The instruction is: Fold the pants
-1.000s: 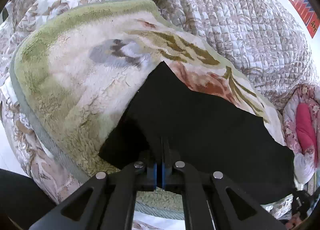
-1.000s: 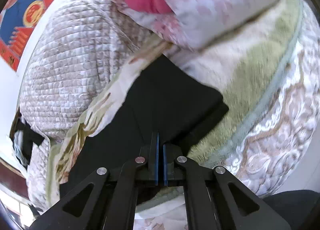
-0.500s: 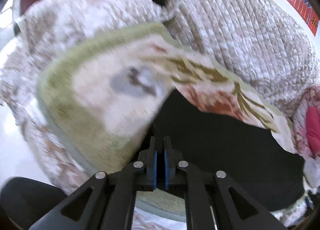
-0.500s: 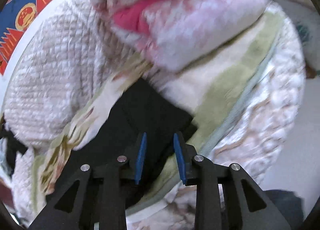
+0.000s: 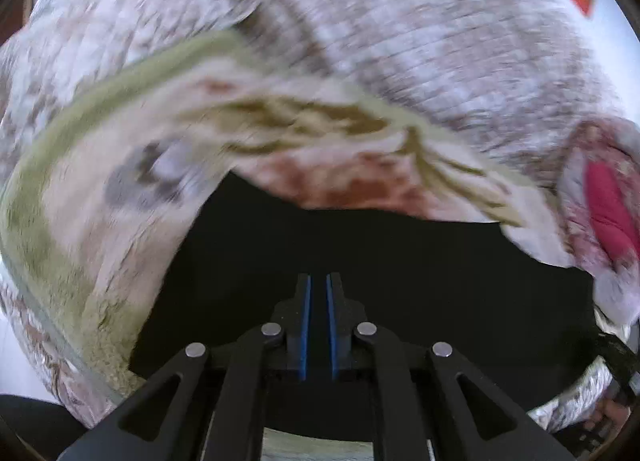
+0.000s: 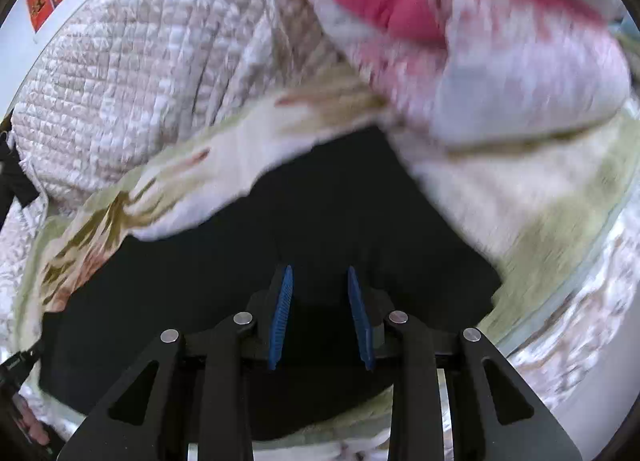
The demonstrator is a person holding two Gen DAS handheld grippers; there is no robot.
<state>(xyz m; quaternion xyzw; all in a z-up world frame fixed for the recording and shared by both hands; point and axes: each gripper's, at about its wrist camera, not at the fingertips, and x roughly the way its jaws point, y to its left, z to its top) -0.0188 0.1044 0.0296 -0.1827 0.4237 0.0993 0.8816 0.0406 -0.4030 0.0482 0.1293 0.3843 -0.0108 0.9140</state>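
The black pants (image 5: 380,261) are lying spread flat on a fleecy flowered blanket (image 5: 100,221) on the bed, filling the lower middle of both wrist views. A quilted cover (image 5: 440,41) is bunching up behind them toward 12 o'clock, and a pink pillow (image 6: 400,9) is sitting at 1 o'clock in the right view.

The right gripper (image 6: 320,317) is now standing with its fingers clearly parted and nothing between them; a second ago they were pressed together on the cloth, and half a second ago they were just beginning to spread. The left gripper (image 5: 317,325) is showing only a narrow slit between its blue pads, slightly wider than a moment before, and whether cloth is caught in that slit cannot be told, since the pants are dark and the picture is blurred.

Both views are smearing with motion. Judging from this, one fold is being laid down and let go, and the grippers are probably pulling back to find the next edge.
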